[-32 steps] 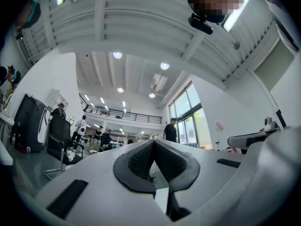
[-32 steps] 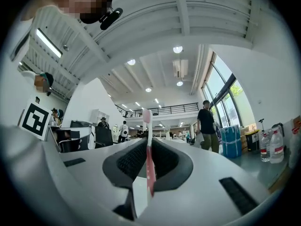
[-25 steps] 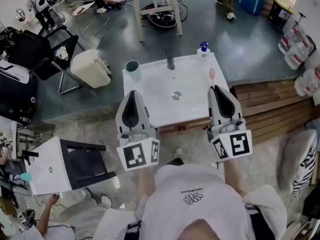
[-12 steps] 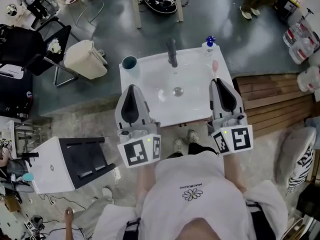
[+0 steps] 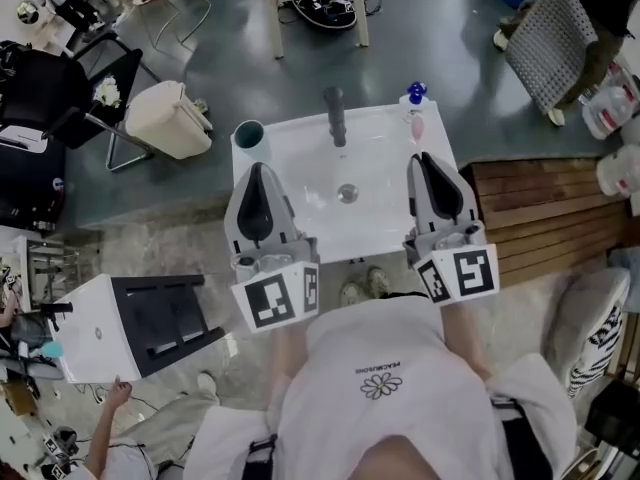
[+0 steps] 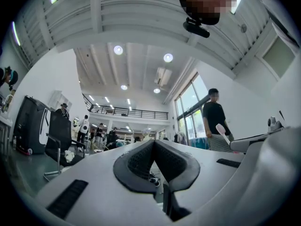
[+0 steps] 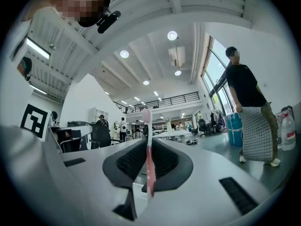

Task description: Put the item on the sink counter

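Observation:
The white sink counter (image 5: 290, 223) lies below me, with a dark faucet (image 5: 334, 115) at its back edge and a drain (image 5: 347, 193) in the basin. My right gripper (image 5: 421, 158) hovers over the counter's right side, shut on a pink toothbrush (image 5: 417, 127) whose head points toward the back. In the right gripper view the toothbrush (image 7: 148, 154) stands upright, pinched between the dark pads (image 7: 165, 161) of the right gripper (image 7: 148, 147). My left gripper (image 5: 258, 168) hangs over the counter's left side. Its jaws (image 6: 154, 142) are shut with nothing held.
A teal cup (image 5: 248, 134) stands at the counter's back left corner, a blue-capped bottle (image 5: 413, 96) at the back right. A beige bin (image 5: 171, 119) and black chair (image 5: 95, 93) stand left. Wooden decking (image 5: 540, 213) lies right. A person carries a grey mat (image 5: 547, 44).
Both grippers have kept their hold and their place over the counter. The view has shifted slightly. A person with a grey mat has come in at the top right.

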Tool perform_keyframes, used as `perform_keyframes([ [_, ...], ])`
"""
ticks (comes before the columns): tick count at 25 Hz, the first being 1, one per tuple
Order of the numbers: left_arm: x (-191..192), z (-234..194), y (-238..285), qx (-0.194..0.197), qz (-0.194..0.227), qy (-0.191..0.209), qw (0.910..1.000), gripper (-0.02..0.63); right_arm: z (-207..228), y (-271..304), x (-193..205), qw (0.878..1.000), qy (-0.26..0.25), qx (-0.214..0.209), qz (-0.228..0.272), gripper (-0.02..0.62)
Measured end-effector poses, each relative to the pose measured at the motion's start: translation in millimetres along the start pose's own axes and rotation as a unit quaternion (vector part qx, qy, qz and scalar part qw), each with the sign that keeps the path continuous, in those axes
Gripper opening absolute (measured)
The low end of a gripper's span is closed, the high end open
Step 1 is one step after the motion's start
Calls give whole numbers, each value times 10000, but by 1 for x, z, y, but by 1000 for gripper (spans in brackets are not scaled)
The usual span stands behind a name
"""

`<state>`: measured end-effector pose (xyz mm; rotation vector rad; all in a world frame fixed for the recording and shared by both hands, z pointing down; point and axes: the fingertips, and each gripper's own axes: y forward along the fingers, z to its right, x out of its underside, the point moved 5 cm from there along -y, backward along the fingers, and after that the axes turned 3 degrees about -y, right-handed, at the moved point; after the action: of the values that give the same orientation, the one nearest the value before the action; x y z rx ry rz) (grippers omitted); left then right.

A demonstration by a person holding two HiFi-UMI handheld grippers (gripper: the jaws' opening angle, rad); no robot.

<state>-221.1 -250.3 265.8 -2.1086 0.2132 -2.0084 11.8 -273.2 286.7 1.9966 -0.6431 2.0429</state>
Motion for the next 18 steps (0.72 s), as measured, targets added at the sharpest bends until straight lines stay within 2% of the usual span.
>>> perform_keyframes([
  [7,8,15,12,72,-57,-29,10000,15,13,7,4,10000,-16,-30,-53,35],
  [10,14,21,16,123,-105,-30,9999,15,23,9,9,9997,-48,49,-223,35],
  [14,16,26,21,179,-129,-20,9998,15,47,13,20,9973,-12,322,-662,35],
  [18,20,30,23,180,-179,-13,9997,15,81,15,52,9887,270,606,-1344,35],
])
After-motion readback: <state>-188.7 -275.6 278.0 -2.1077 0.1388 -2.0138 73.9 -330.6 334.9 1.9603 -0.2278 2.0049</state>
